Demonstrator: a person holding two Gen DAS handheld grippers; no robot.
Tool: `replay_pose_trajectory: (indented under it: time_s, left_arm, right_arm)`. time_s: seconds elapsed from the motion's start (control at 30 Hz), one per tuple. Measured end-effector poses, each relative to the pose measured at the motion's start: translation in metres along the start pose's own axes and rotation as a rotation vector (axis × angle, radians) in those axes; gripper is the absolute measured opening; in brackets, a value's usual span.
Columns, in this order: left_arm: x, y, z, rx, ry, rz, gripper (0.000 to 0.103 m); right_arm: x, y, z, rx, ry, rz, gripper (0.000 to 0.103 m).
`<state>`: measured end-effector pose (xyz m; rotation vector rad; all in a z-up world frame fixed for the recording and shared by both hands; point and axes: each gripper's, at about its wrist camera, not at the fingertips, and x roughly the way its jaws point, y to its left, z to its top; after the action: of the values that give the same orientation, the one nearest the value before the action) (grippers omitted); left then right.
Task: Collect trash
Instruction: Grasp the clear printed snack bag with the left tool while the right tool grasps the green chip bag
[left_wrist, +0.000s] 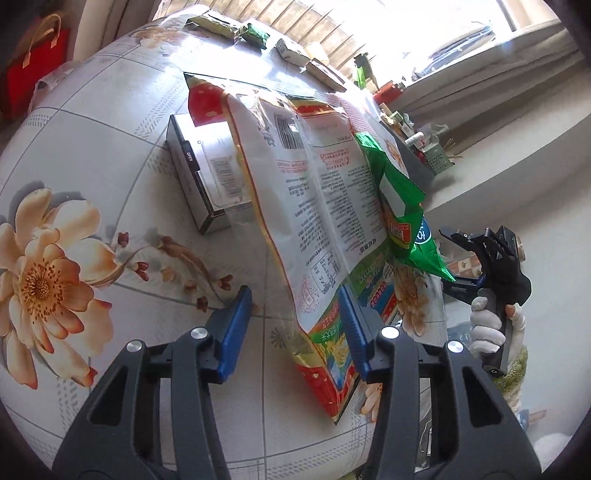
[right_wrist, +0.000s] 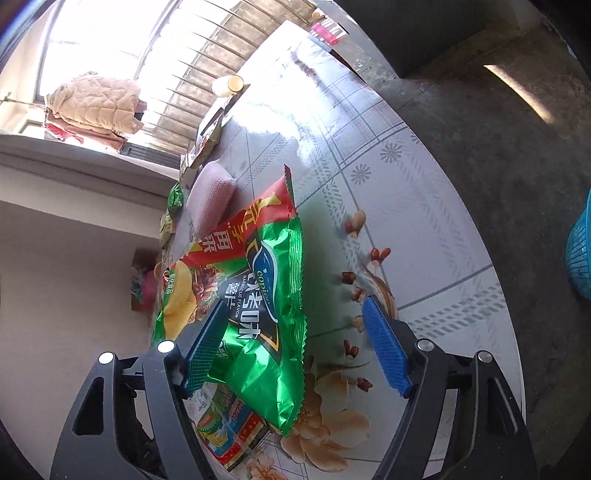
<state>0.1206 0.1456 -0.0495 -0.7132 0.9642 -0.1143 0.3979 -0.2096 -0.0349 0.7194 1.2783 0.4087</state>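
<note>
On the flowered tabletop (left_wrist: 92, 122), in the left wrist view, a large white snack bag (left_wrist: 310, 206) lies flat, its far end overlapping a dark box (left_wrist: 199, 181), with a green chip bag (left_wrist: 402, 206) over its right side. Our left gripper (left_wrist: 295, 325) stands wide open: one blue finger over bare cloth, the other touching or just over the bag's near edge, and nothing is held. To take it well, we judge we should slide lower and close on the loose edge rather than press the bag flat. The right gripper (left_wrist: 480, 251) shows past the tabletop's edge, in a gloved hand (left_wrist: 487, 325).

In the right wrist view, the green chip bag (right_wrist: 266, 317) lies between the right gripper's (right_wrist: 295, 343) widely spread fingers, the left finger (right_wrist: 207, 339) touching or just above it, the other clear; nothing is gripped. A blue basket (right_wrist: 580, 254) waits at the far right
</note>
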Motion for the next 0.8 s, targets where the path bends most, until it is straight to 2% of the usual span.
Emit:
replay_pose_trajectory:
  time_s: [0.17,0.23,0.33,0.4,0.57,0.7,0.77,0.8]
  left_arm:
    - [0.011,-0.002,-0.002,-0.022,0.018,0.003,0.022]
    - [0.012,-0.005,-0.002,-0.016,0.014,0.001,0.019]
    - [0.005,-0.011,-0.002,0.021,0.004,0.014,0.013]
    - [-0.001,-0.015,-0.003,0.040,-0.004,0.015,0.009]
    - [-0.008,-0.027,-0.005,0.073,-0.013,0.012,0.007]
    - [-0.009,-0.027,-0.005,0.072,-0.014,0.011,0.006]
    - [-0.008,-0.025,-0.003,0.071,-0.009,0.014,0.006]
    - [-0.008,-0.025,-0.003,0.071,-0.007,0.016,0.006]
  right_arm:
    - [0.006,0.007,-0.007,-0.019,0.039,-0.034,0.044]
    - [0.006,0.008,-0.014,-0.011,0.048,-0.032,0.027]
    - [0.001,0.005,-0.027,0.017,0.048,-0.010,0.017]
    - [-0.006,0.004,-0.040,0.042,0.040,0.014,0.016]
    - [-0.024,0.011,-0.087,0.078,0.028,0.082,0.016]
    - [-0.020,0.031,-0.132,0.021,0.119,0.112,0.018]
    - [-0.019,0.045,-0.149,-0.057,0.177,0.078,0.035]
    - [-0.021,0.051,-0.156,-0.101,0.186,0.047,0.056]
